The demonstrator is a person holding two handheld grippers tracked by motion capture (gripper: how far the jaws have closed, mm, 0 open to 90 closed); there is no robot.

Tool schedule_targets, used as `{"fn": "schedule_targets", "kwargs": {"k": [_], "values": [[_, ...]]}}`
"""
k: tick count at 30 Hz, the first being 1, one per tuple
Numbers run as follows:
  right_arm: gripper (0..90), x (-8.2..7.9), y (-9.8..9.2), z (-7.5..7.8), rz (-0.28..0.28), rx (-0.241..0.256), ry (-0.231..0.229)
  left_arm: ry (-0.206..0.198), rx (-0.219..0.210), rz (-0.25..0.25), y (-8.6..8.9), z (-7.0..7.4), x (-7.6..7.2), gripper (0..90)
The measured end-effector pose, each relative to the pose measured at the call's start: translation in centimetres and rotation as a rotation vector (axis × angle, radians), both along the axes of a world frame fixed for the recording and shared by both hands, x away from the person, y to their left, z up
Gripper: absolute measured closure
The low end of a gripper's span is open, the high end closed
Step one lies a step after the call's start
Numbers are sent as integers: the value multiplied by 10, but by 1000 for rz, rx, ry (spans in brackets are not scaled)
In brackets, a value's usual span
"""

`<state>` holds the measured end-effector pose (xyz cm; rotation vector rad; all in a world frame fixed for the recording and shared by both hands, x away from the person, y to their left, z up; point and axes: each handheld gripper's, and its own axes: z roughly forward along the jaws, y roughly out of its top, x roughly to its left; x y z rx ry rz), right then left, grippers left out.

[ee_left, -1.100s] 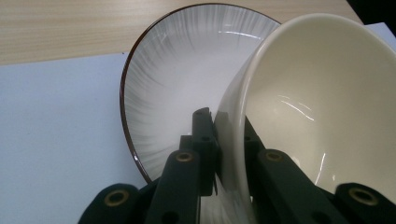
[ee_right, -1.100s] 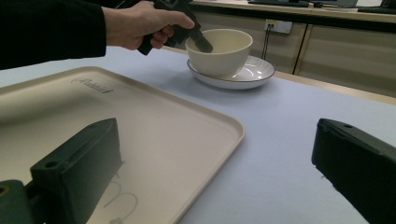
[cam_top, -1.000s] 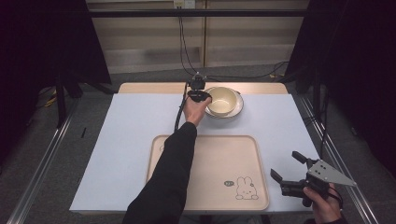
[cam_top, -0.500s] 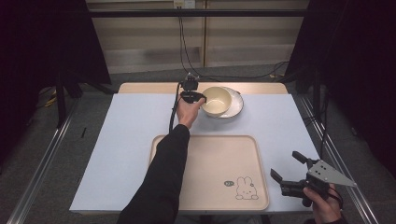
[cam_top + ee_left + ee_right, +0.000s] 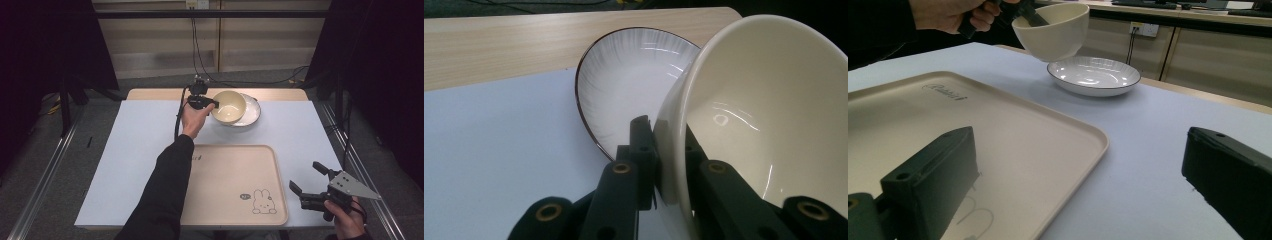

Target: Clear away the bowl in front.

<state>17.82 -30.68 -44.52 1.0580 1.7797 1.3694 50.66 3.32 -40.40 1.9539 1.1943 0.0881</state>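
Jaws of the left gripper [image 5: 659, 165] are pinching the rim of a glossy cream bowl [image 5: 228, 106], lifting it clear above the ribbed, dark-rimmed plate [image 5: 1094, 75]. The right gripper [image 5: 310, 186] is hovering wide open and empty beside the beige tray's [image 5: 235, 200] rounded edge.

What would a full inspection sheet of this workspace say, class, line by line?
Surface: pale blue mat over a wooden table.
Job's things: cream ceramic bowl lifted clear above the white dark-rimmed plate; beige plastic tray with a rabbit print, bare.
Clutter: nothing seen.
Grippers: left gripper, jaws clamped on the bowl's rim; right gripper, jaws open beside the tray.
Cables: black cable trailing from the left gripper; more on the floor behind.
Surroundings: dark curtains, wooden cabinets.
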Motion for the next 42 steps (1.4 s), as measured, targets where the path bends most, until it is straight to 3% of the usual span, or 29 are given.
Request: {"fn": "schedule_targets", "kwargs": {"k": [5, 13, 14, 22, 24, 36, 42], "values": [[9, 0, 0, 0, -1, -1, -3, 0, -29, -36, 6, -1, -8, 835], [8, 1, 1, 0, 0, -2, -5, 21, -1, -102, 8, 1, -19, 835], [8, 1, 0, 0, 11, -6, -3, 21, -3, -89, 6, 1, -21, 835], [9, 2, 1, 0, 3, -6, -3, 21, 12, -128, 1, 8, -33, 835], [9, 2, 2, 0, 8, -4, -2, 25, -1, -113, -1, 9, -35, 835], [2, 2, 2, 1, 10, -8, -11, 54, 8, -167, -10, 3, -51, 835], [2, 2, 3, 1, 15, -6, -11, 72, 32, -220, -23, 2, -62, 835]]}}
